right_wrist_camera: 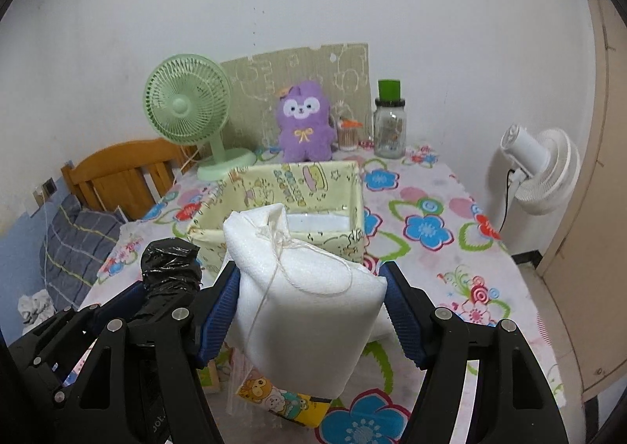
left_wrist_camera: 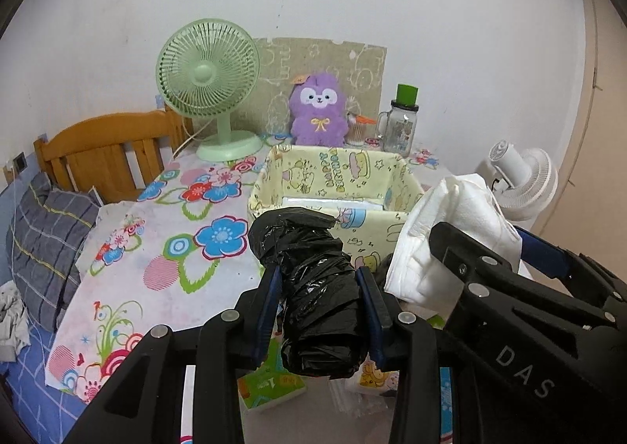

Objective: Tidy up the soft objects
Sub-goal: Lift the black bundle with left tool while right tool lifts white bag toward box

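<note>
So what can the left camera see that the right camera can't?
Only the left wrist view shows the left gripper squeezing the whole black bag roll. Only the right wrist view shows the string tied round the white foam bundle. Both show the yellow box, purple plush and green fan.

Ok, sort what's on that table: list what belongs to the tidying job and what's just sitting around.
Job: black bag roll in left gripper; white foam bundle in right gripper; yellow fabric box.

Just there: green fan, purple plush, glass jar, white fan.
</note>
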`<move>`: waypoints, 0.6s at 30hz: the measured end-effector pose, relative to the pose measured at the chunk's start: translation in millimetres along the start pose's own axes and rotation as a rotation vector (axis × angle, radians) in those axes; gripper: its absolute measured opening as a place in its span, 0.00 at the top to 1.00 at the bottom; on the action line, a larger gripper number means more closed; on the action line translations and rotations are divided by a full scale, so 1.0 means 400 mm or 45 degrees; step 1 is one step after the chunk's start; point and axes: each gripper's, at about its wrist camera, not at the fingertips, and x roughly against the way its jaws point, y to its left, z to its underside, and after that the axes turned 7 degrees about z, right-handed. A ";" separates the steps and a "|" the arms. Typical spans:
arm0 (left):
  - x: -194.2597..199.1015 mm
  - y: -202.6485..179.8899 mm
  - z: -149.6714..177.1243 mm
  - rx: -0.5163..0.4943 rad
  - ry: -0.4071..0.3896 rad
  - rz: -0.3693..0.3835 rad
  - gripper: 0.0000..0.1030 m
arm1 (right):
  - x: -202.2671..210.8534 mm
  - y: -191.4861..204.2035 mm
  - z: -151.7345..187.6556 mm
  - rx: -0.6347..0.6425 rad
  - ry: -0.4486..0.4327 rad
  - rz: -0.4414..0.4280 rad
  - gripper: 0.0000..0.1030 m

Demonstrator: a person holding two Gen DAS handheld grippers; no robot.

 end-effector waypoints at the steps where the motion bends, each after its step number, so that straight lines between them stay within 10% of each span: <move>1: 0.007 -0.003 -0.003 -0.008 -0.004 0.000 0.62 | 0.010 0.000 -0.002 0.000 -0.007 -0.001 0.28; 18: 0.069 -0.037 -0.051 -0.057 -0.089 0.020 0.62 | 0.078 0.000 -0.052 -0.009 -0.092 0.008 0.28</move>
